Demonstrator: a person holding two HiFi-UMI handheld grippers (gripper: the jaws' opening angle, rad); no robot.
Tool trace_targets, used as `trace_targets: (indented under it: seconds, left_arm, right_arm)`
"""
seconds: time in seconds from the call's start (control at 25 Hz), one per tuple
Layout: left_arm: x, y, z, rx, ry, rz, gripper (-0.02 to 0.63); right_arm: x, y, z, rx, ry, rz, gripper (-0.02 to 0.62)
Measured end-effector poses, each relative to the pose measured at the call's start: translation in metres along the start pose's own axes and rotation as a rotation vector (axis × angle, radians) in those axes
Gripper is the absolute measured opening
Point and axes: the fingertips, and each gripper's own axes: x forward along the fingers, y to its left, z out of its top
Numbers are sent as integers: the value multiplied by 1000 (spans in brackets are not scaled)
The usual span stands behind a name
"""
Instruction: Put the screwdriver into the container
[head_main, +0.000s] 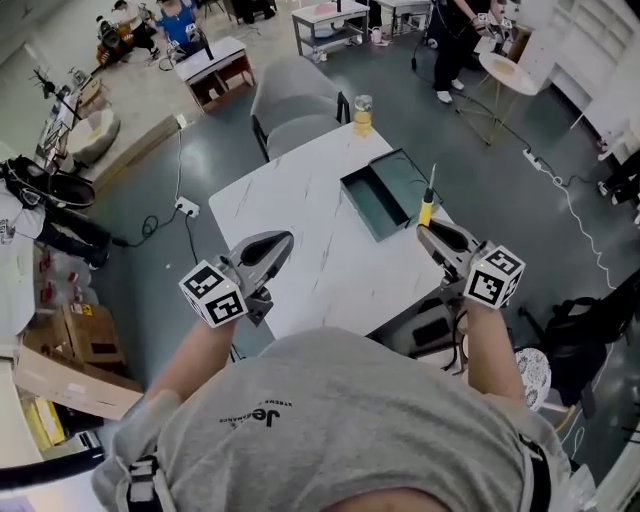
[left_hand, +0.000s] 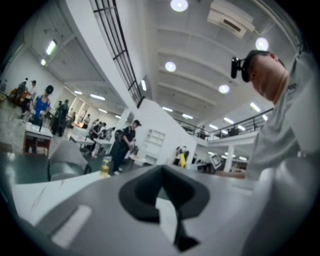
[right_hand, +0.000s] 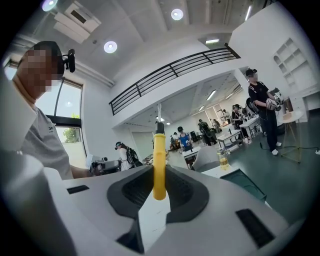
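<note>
head view has the right gripper (head_main: 427, 232) pinching the screwdriver (head_main: 426, 208) low on its handle, at the near right corner of the table (head_main: 290, 200). the tool stands upright, shaft up. that low grip leaves most of the handle and the whole shaft free, which should let it be tipped over and laid flat. right gripper view confirms the hold: ribbed dark pads press both sides of the smooth yellow handle, with a black collar and thin metal shaft rising above. the container (head_main: 358, 203) sits just beyond the screwdriver, near the table's right edge. it is a shallow, dark green rectangular box with thin straight walls, an open top and nothing in it, so the tool is not yet inside. the left gripper (head_main: 278, 244) hangs over the near left edge, jaws drawn together on nothing, apparently spare for this job. the tabletop is white, glossy and faintly veined, so the box may slide if nudged.
</note>
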Motion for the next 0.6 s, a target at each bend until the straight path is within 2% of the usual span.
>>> trace_targets:
  seconds: [0.2,0.36,0.6]
  left_arm:
    - [18,24,-12,-9,46,-19,5]
    - [23,59,-26,-20,81,-58,3]
    - [40,114,-58,2,108,-114,5]
  right_arm:
    - [21,-33,-4,0,28,-31,71]
    - [51,-57,-12,-6,70,-106,71]
    - [89,-101,-52,-34,234,-240,71]
